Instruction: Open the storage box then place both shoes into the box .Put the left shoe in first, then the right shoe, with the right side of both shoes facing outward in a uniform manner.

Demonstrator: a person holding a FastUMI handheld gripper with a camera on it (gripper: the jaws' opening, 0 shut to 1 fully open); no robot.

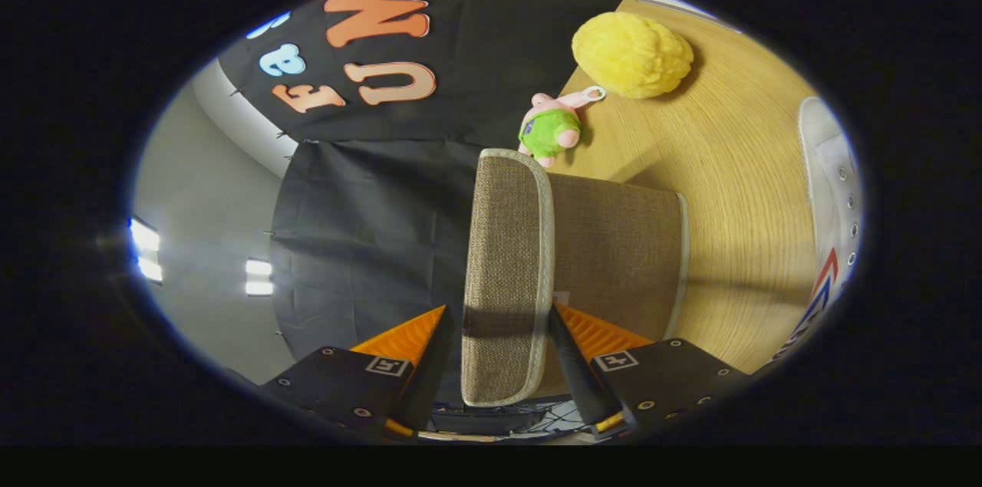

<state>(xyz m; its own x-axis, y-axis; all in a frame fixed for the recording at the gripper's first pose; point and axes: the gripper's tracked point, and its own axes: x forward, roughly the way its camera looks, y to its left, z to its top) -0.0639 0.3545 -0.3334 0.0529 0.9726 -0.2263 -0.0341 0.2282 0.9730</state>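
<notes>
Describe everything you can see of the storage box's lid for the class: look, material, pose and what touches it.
The lid is a flat panel of coarse brown woven fabric, edged all round with pale piping and rounded at the corners. It runs forward between the claw's two fingers, which close on it from either side. One long edge meets the box, of the same brown weave, so the lid looks lifted open. The box stands on a wooden table, with a small plush toy just beyond the lid's far end.
</notes>
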